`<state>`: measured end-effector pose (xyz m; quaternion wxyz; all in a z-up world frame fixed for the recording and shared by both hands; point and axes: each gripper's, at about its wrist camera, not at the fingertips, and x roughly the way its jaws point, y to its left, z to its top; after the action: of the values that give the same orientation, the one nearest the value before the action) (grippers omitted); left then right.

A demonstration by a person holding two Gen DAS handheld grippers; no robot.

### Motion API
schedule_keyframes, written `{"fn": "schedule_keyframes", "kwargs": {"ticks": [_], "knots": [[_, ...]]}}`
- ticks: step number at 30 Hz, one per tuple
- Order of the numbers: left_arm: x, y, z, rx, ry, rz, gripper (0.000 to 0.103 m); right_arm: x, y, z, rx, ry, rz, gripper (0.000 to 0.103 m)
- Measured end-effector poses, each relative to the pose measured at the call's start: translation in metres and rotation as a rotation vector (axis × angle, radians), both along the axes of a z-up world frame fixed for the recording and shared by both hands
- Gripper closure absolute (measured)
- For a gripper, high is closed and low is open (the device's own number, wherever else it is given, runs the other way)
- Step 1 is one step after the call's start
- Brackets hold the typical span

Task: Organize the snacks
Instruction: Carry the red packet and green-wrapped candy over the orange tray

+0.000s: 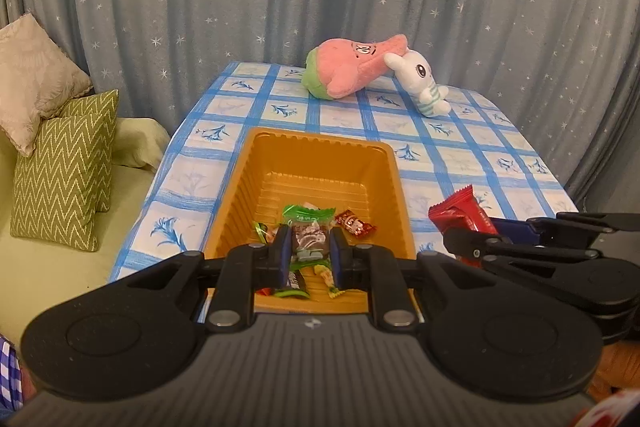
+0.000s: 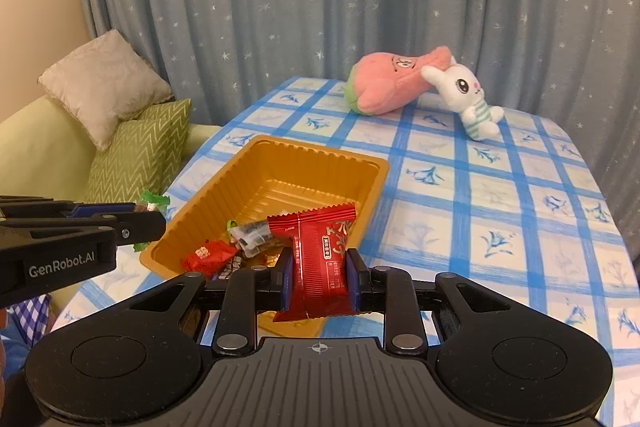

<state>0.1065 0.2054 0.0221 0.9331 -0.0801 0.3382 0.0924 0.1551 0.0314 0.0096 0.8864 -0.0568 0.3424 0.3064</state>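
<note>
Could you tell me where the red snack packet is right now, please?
The red snack packet is clamped upright in the right tool, at the near right rim of the orange tray; the left wrist view shows it right of that tray.

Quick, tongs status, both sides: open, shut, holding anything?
Left tongs: shut on the green-topped snack packet, over the orange tray.
Right tongs: shut on the red snack packet.
</note>
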Motion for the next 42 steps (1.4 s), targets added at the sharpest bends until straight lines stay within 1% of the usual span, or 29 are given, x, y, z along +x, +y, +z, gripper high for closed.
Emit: {"fn": "schedule_keyframes", "kwargs": {"ticks": [10,21,34,42], "knots": [[0.027,0.025,-0.015,0.0,0.026,0.006,0.086,0.029,0.022,-0.014,-0.015,0.032,0.01,0.076],[0.056,0.037,-0.03,0.026,0.058,-0.015,0.086,0.053,0.043,-0.027,-0.03,0.062,0.026,0.076],[0.07,0.046,-0.045,0.021,0.092,-0.018,0.086,0.065,0.059,-0.044,-0.04,0.086,0.05,0.076],[0.074,0.046,-0.046,0.023,0.092,-0.023,0.085,0.068,0.06,-0.047,-0.041,0.086,0.048,0.076]]}}
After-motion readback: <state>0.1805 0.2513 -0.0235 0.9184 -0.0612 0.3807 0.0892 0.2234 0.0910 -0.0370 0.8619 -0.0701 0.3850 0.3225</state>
